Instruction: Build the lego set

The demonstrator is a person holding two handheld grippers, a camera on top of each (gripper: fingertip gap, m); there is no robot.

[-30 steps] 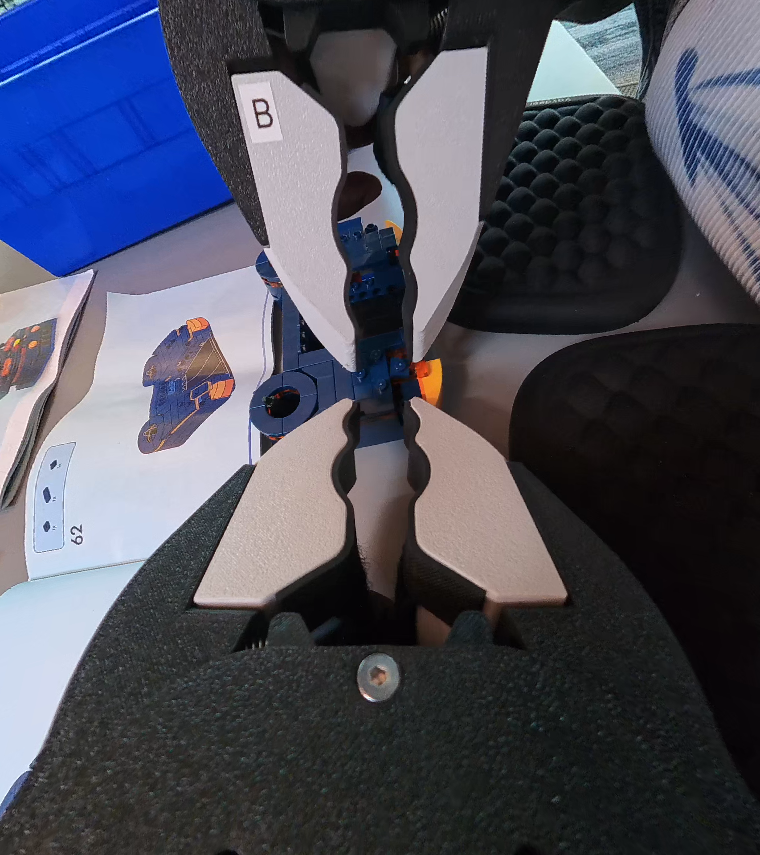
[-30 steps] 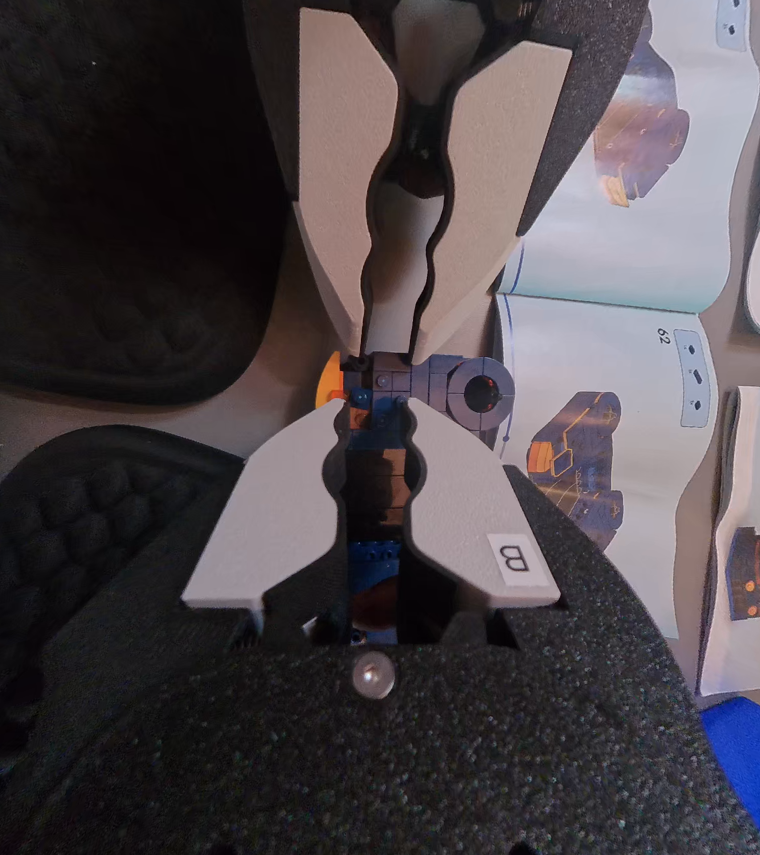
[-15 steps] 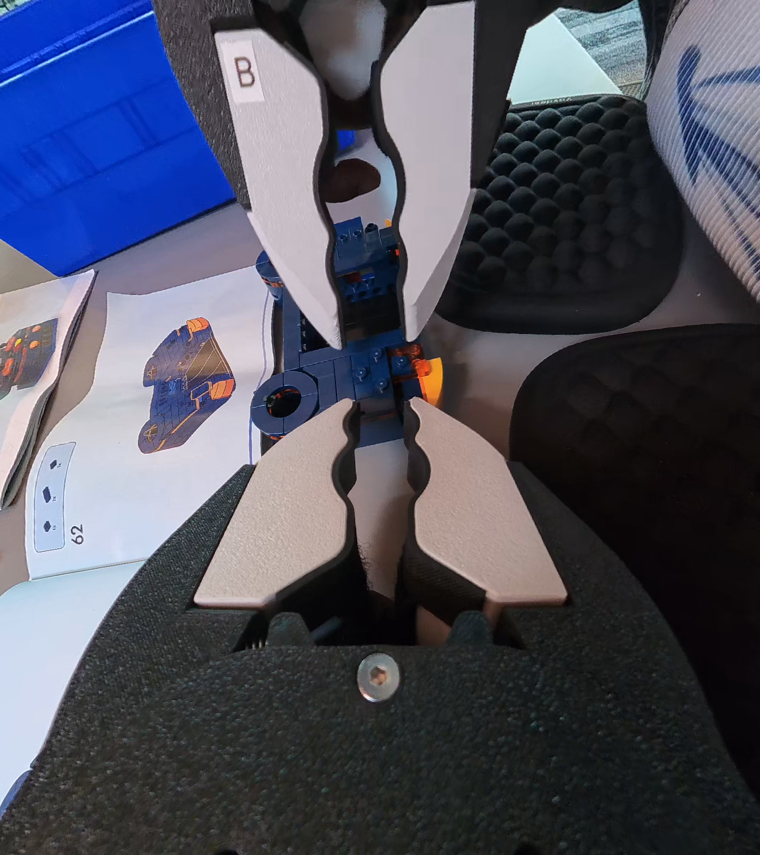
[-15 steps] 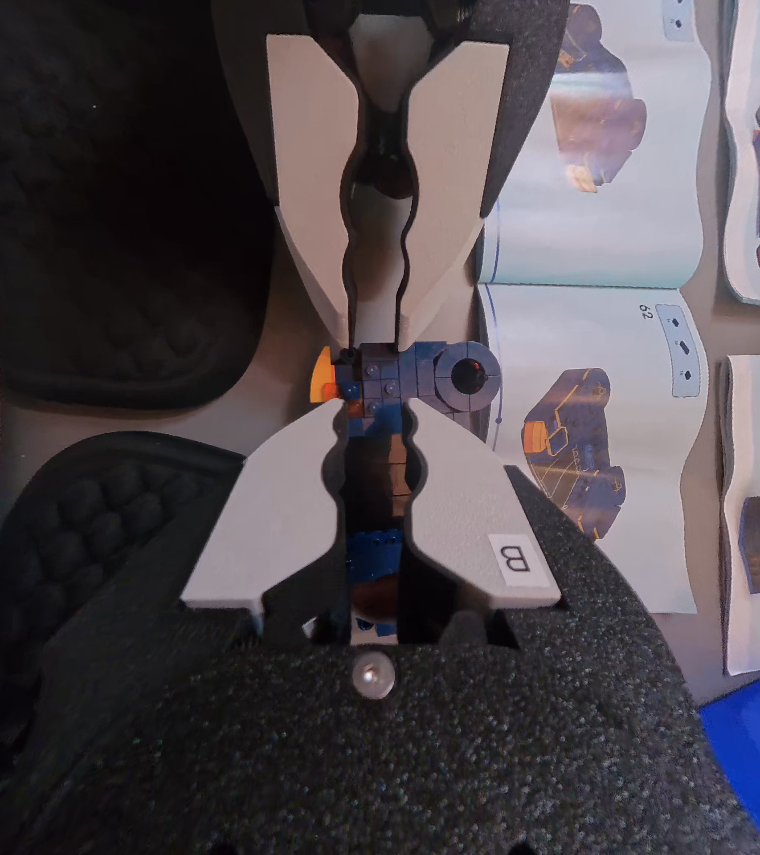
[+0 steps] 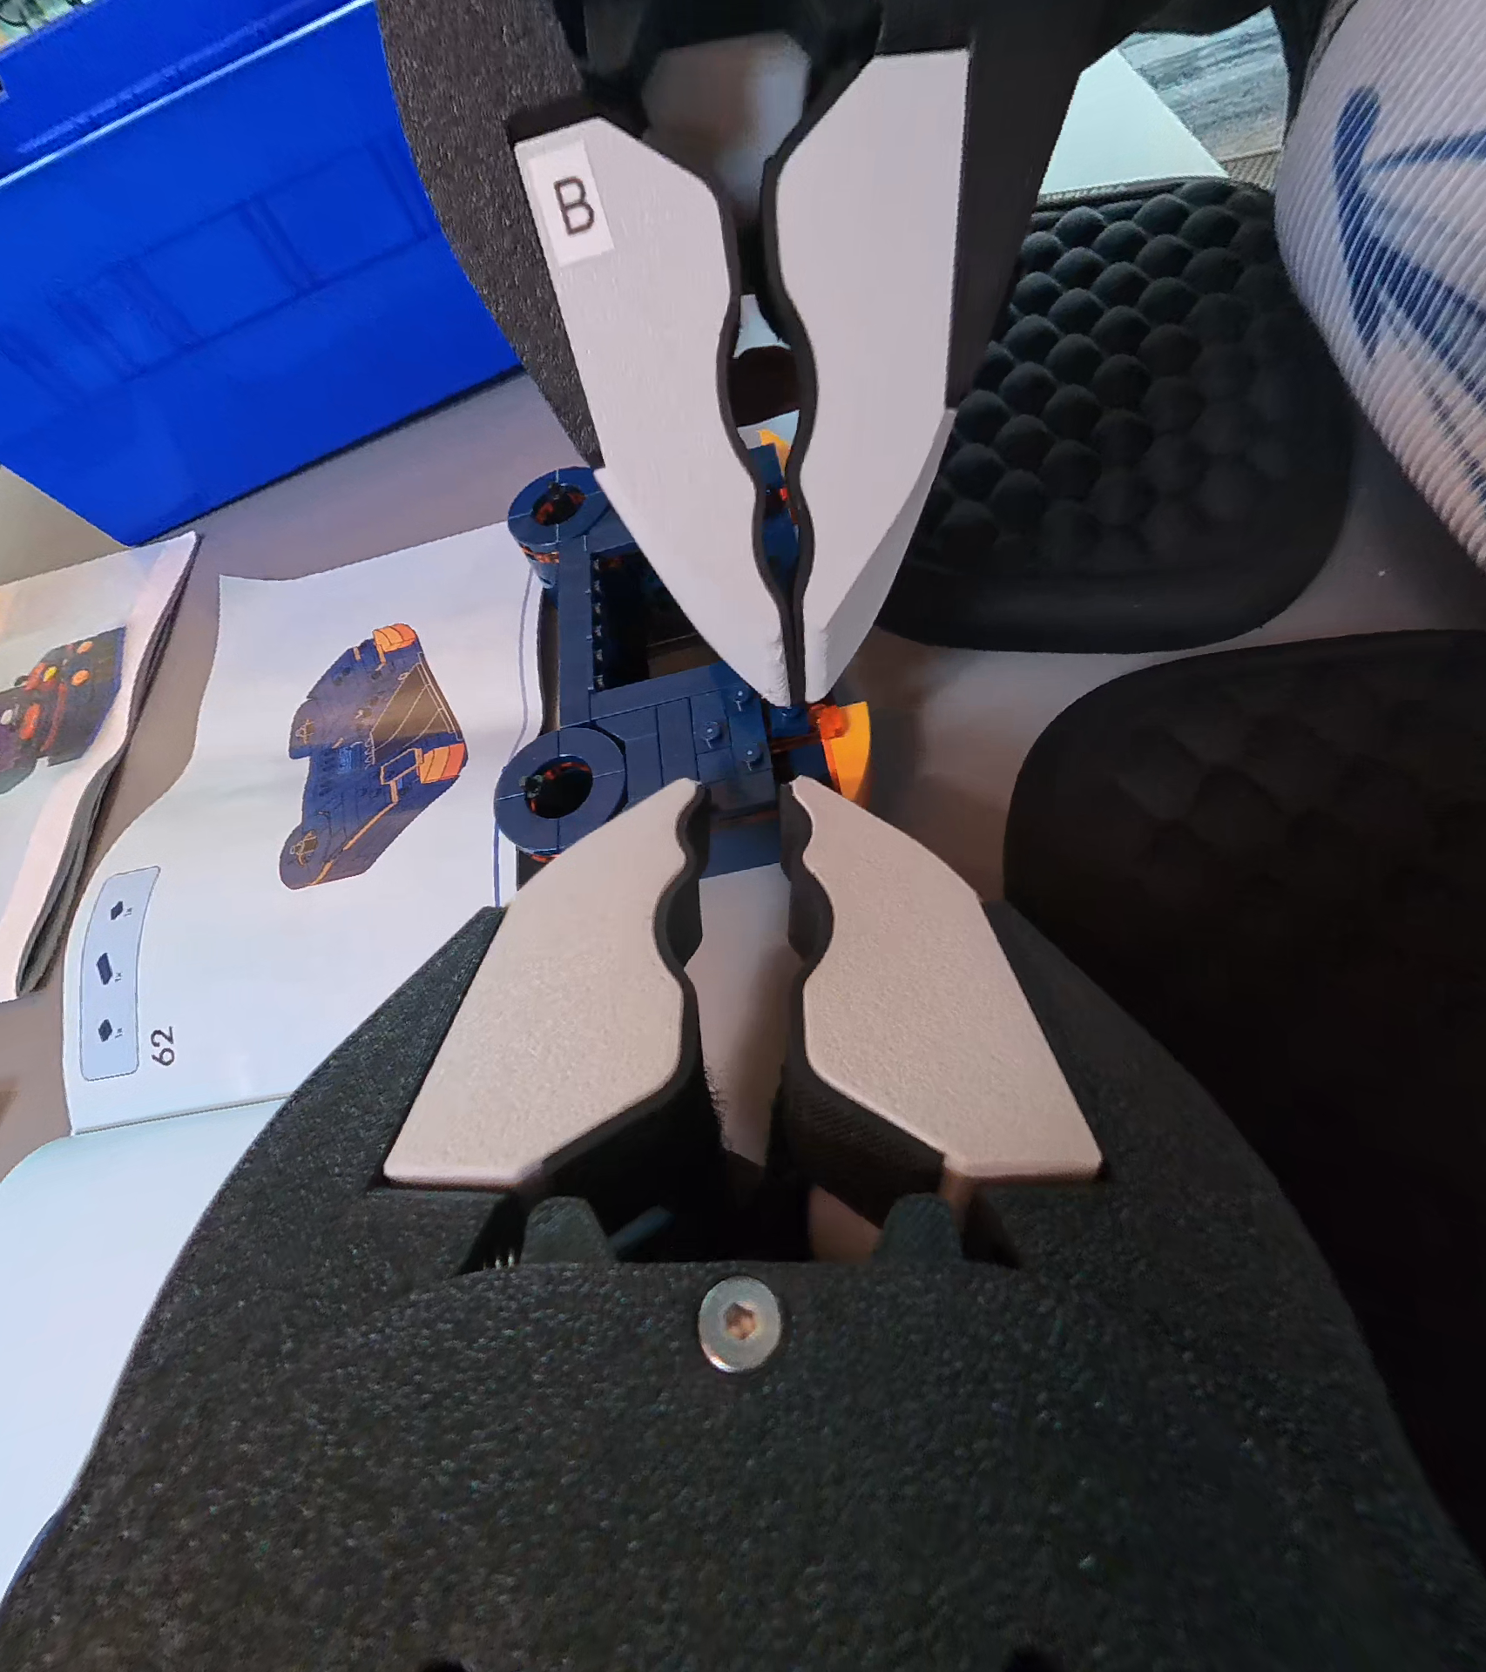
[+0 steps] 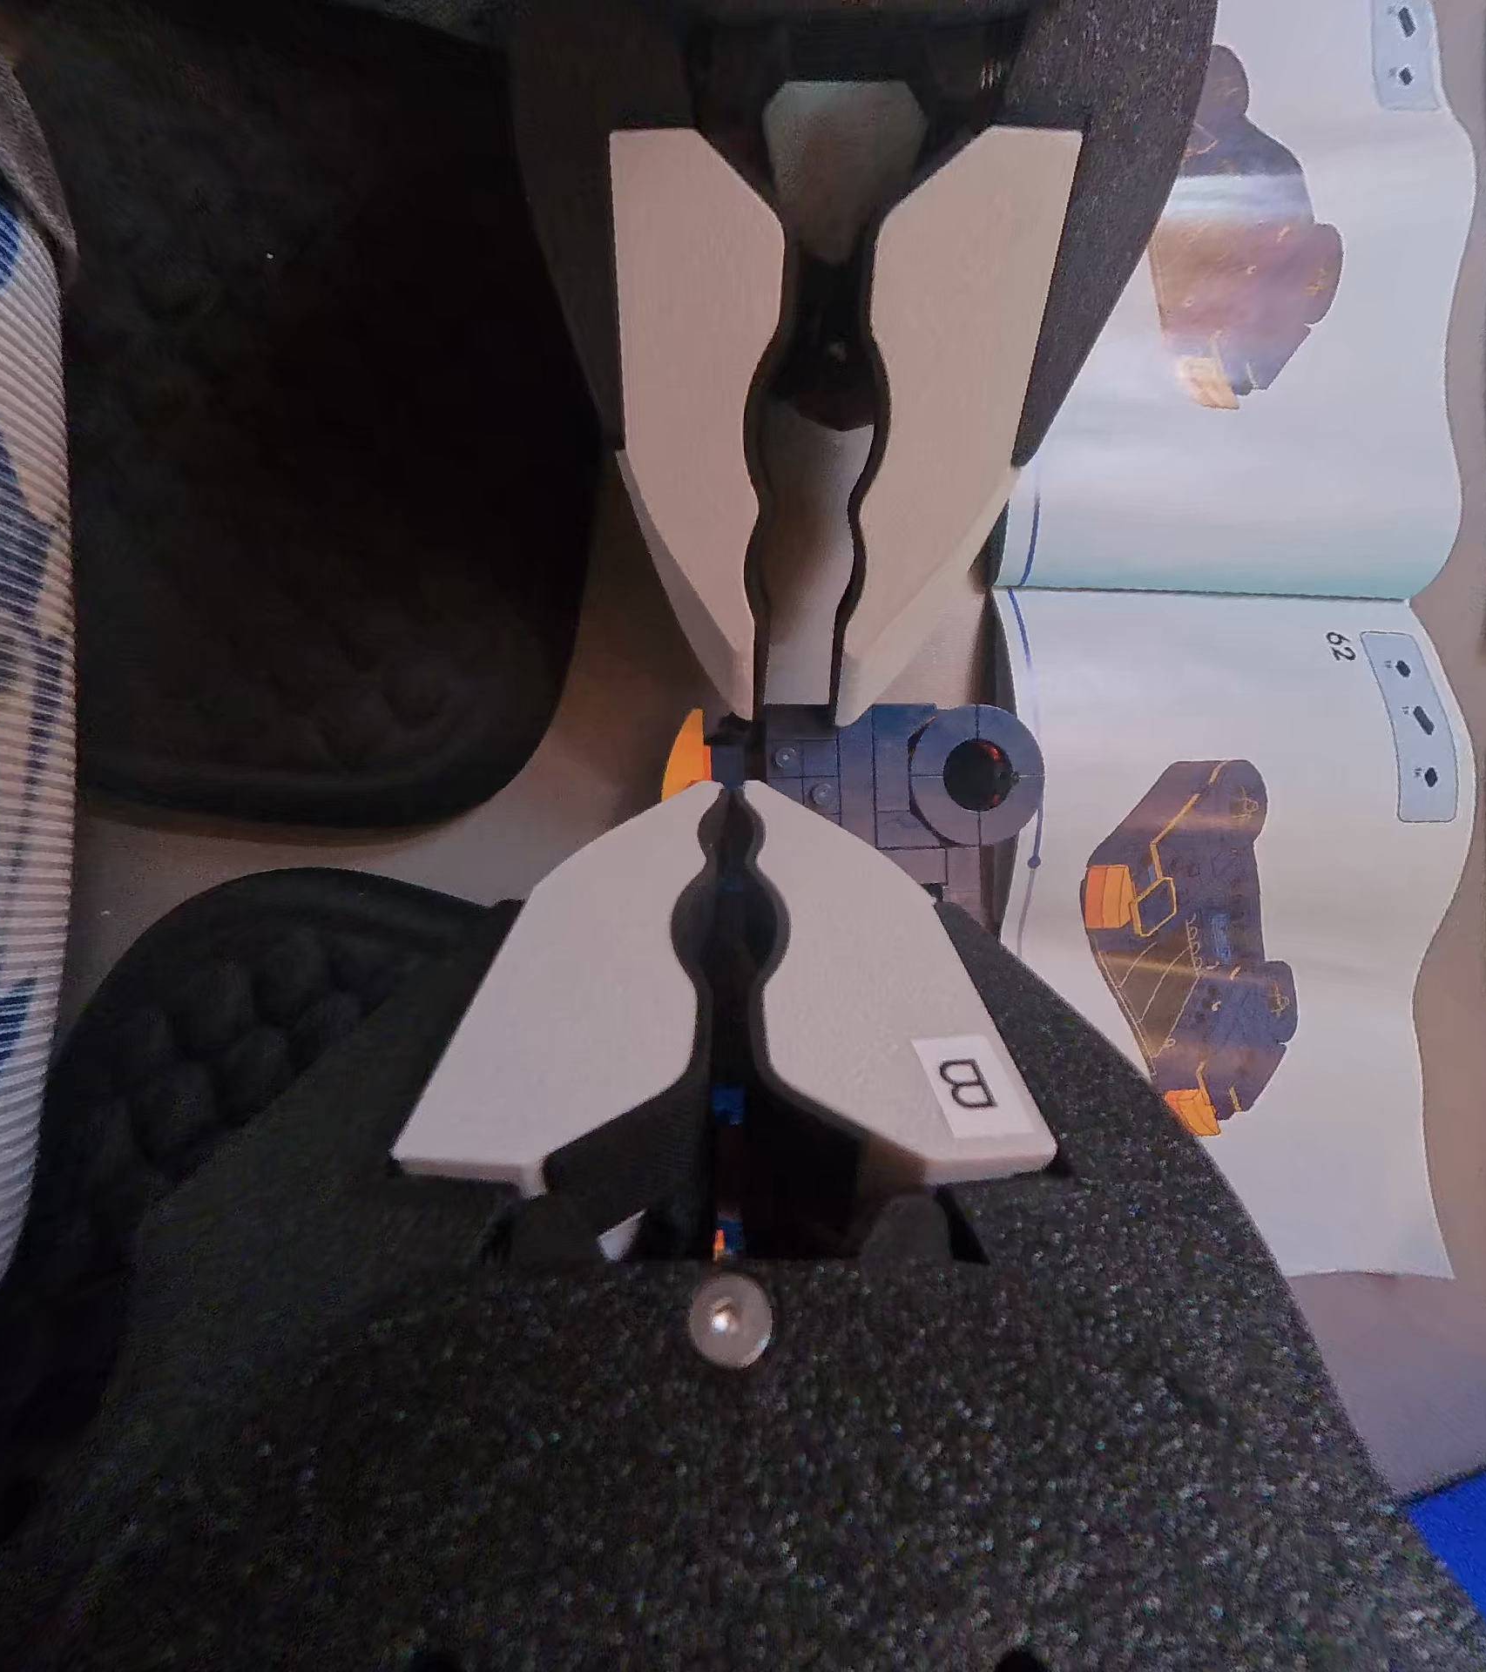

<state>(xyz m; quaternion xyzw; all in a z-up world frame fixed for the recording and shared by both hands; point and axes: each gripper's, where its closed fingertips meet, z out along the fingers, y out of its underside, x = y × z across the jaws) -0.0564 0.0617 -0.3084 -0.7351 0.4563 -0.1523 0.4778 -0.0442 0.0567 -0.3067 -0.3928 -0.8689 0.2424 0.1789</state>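
A dark blue lego model [image 5: 658, 724] with round turrets and an orange piece [image 5: 848, 742] at one corner lies on the grey table. My left gripper [image 5: 744, 801] is shut on the model's near edge, a dark blue part between its fingertips. It comes in from the top of the right wrist view [image 6: 794, 706]. My right gripper [image 6: 726, 794] is shut, its tips touching the model [image 6: 857, 769] beside the orange piece [image 6: 685, 760]. In the left wrist view it comes down from above [image 5: 789, 697]. Whether it pinches a small piece I cannot tell.
An open instruction booklet [image 5: 314, 814] lies left of the model, with another booklet [image 5: 24, 724] beyond it. A blue bin [image 5: 178, 271] stands behind them. Two black quilted pads [image 5: 1128, 407] [image 5: 1264, 905] lie to the right. A white-and-blue patterned sleeve [image 5: 1445, 317] is at the far right. The tips of both grippers are at nearly the same place.
My right gripper was open astride the model. It has closed and shifted to the corner by the orange piece. My left gripper has kept its hold.
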